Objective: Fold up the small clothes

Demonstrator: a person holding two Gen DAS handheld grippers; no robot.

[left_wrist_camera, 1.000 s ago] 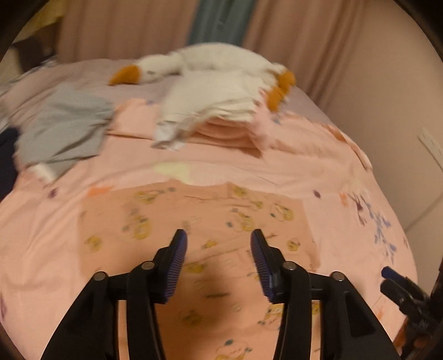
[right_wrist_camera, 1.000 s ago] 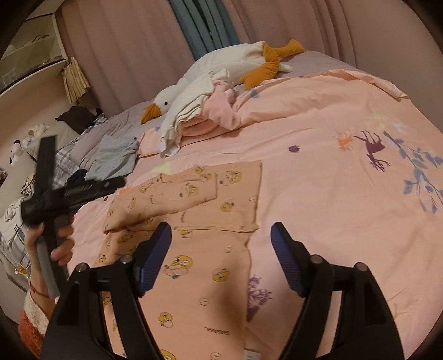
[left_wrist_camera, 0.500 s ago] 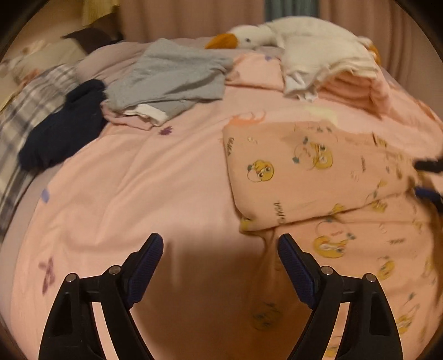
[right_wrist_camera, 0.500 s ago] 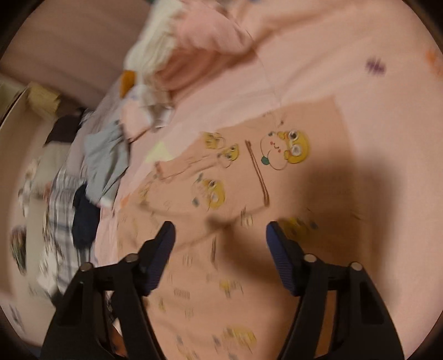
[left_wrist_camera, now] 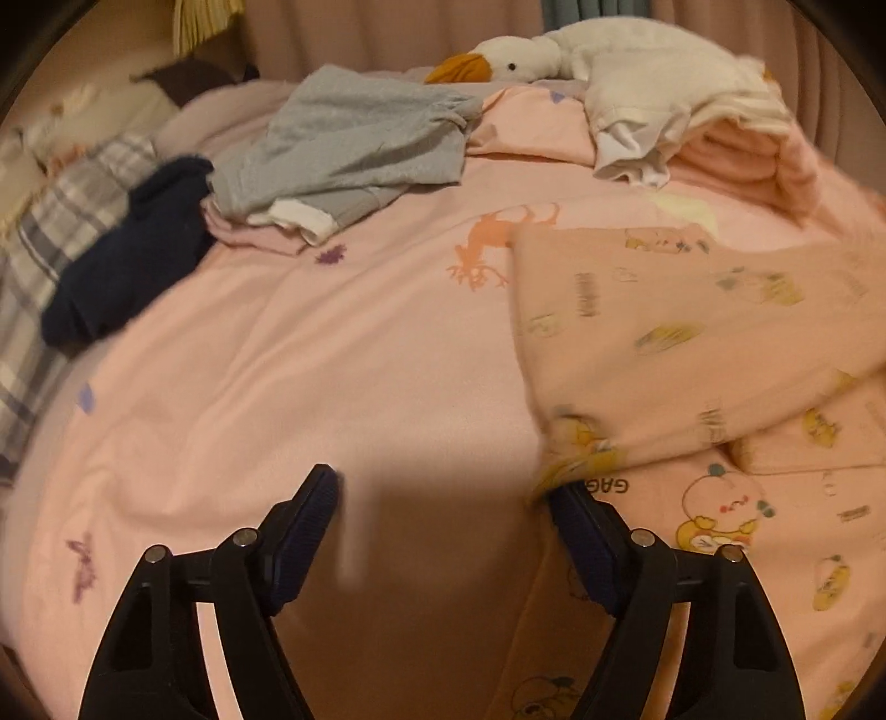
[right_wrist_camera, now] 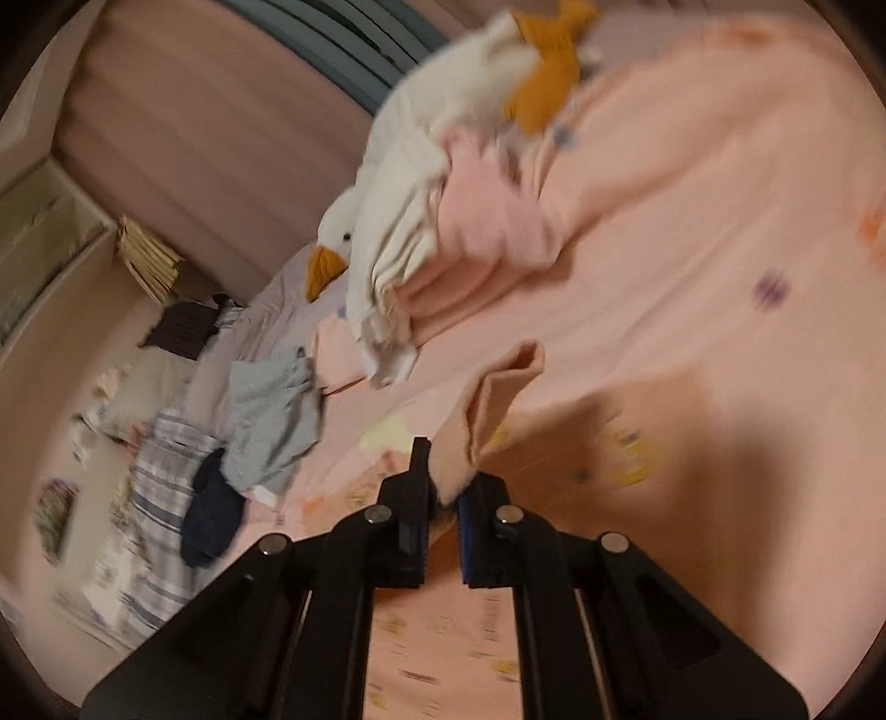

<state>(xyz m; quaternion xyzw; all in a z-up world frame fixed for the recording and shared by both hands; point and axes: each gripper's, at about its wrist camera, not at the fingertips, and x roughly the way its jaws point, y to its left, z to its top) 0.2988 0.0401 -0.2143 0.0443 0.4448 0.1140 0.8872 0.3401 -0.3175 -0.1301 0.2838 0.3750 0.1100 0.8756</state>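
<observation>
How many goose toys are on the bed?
1. The white plush goose lies at the far end of the bed by the curtain, partly under a white garment. More could be hidden.

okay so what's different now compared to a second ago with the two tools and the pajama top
The right tool has just been closing and now pinches an edge of the cartoon-print top, lifting a fold. The left tool dropped beside the top's corner, jaws wider and empty. The plush goose and gray garment stayed.

Bed under pink animal-print duvet [left_wrist_camera: 332,343]. On it: peach cartoon-print garment [left_wrist_camera: 681,332], grey garment [left_wrist_camera: 354,144], navy garment [left_wrist_camera: 127,260], goose plush [left_wrist_camera: 581,50], cream and pink folded pile [left_wrist_camera: 720,144].
</observation>
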